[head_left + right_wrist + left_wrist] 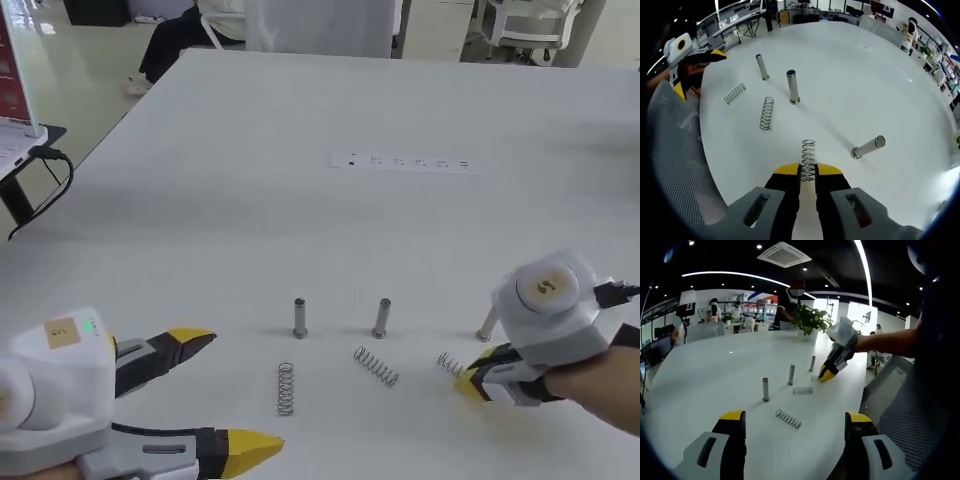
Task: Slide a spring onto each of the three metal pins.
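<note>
In the lower right of the head view, the right hand-held gripper (pixel 470 378) is grasping the gripped spring (pixel 808 155). In the right gripper view its yellow-tipped jaws are pinching the spring's near end, and the rest is sticking out ahead of them, low over the white counter (pixel 400 230). The right pin (pixel 487 323) is standing just beside this gripper, partly hidden behind it.

In the lower left of the head view, the left hand-held gripper (pixel 225 393) is hanging released, with its jaws spread wide and nothing between them.

At lower centre, the left pin (pixel 299 317) and the middle pin (pixel 382 318) are standing upright and bare. The left spring (pixel 286 388) and the middle spring (pixel 376 366) are lying loose on the counter, just below those pins in the frame.
</note>
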Demonstrator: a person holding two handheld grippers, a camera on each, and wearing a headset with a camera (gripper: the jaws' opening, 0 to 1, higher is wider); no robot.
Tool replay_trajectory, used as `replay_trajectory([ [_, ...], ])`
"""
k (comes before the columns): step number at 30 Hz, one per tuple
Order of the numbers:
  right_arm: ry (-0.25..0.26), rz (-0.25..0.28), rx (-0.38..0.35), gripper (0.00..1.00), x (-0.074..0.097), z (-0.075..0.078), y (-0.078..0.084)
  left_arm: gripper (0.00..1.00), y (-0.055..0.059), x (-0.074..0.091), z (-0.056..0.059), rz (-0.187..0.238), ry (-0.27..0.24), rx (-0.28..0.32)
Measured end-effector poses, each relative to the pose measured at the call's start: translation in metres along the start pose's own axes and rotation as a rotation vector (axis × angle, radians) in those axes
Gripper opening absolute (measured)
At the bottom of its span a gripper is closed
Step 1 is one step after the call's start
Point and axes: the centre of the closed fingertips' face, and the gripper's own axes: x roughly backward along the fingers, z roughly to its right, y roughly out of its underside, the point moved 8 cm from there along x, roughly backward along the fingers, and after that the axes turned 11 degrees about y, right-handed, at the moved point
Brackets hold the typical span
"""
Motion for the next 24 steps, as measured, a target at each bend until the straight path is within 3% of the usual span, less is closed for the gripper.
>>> replay_trajectory([
  [11, -0.007, 0.004, 0.012, 0.08, 0.006, -0.004, -0.001, 0.74, -0.003, -0.001, 0.003, -0.009, 0.017, -0.008],
  [24, -0.052, 0.063, 0.053, 0.08, 0.033, -0.023, -0.012, 0.67, -0.01, -0.01, 0.01, -0.024, 0.077, -0.033],
])
